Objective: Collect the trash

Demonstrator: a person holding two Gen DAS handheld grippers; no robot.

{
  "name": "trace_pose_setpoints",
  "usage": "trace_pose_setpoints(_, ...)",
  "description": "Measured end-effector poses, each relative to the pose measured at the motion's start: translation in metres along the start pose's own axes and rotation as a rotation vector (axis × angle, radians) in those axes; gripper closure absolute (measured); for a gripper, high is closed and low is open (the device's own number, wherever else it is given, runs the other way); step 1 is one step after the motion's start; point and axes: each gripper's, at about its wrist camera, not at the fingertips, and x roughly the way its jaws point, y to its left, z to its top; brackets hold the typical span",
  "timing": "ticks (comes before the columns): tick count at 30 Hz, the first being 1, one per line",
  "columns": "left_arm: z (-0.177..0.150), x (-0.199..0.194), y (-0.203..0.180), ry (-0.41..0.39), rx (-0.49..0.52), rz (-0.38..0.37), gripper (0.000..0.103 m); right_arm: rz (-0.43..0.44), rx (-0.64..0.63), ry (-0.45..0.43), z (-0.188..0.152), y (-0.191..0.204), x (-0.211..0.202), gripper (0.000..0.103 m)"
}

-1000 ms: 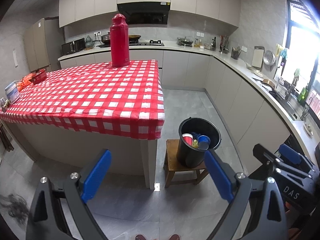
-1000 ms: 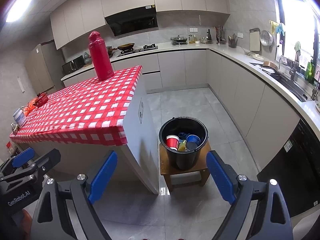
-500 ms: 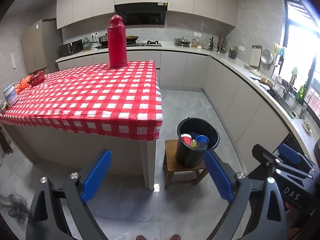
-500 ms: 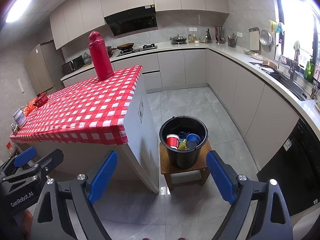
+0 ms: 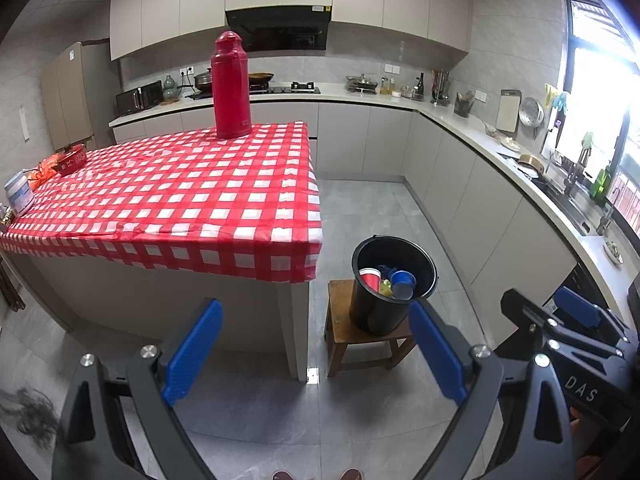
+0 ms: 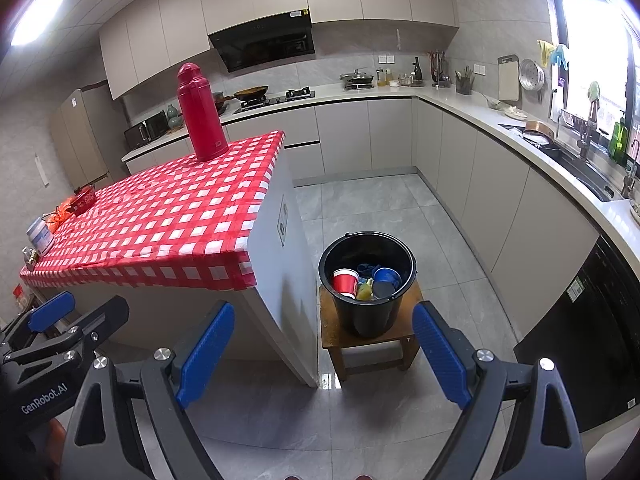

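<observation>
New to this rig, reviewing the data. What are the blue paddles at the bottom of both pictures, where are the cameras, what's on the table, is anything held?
No robot here: a person carries a hand-held gripper in each hand, with a fisheye camera on each looking forward along its two fingers. The blue paddles are the finger pads.

One picture is from the left gripper, with the right one showing at its right edge. The other is from the right gripper, with the left one at its left edge.

Both stand open and hold nothing.

The table has a red checked cloth. On it stand a red flask at the far end and, at the left edge, a white jar and some red items too small to identify.

Beside the table, a black bucket sits on a wooden stool, already holding a red cup, blue cups and something yellow.
</observation>
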Motion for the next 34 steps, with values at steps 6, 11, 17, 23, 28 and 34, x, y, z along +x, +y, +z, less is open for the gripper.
trace_pose_setpoints(6,0.0,0.0,0.0,0.001,0.002,0.0,0.008,0.003,-0.001,-0.001,0.001,-0.001,0.0,0.011)
trace_pose_setpoints(11,0.002,0.003,0.0,0.009,-0.002,-0.002,0.008,0.005,0.001,0.002,0.001,-0.001,0.002,0.011)
trace_pose_setpoints(17,0.005,0.009,-0.002,0.021,-0.001,-0.008,0.008,0.003,-0.001,0.006,0.002,-0.001,0.003,0.011)
trace_pose_setpoints(23,0.005,0.015,-0.005,0.029,0.004,-0.032,0.008,0.001,0.009,0.011,0.004,-0.004,0.01,0.011)
trace_pose_setpoints(28,0.008,0.016,-0.007,0.006,0.019,-0.055,0.008,-0.002,0.018,0.01,0.006,-0.006,0.012,0.011)
trace_pose_setpoints(34,0.013,0.022,-0.006,0.012,0.016,-0.06,0.008,-0.014,0.03,0.006,0.009,-0.009,0.015,0.011)
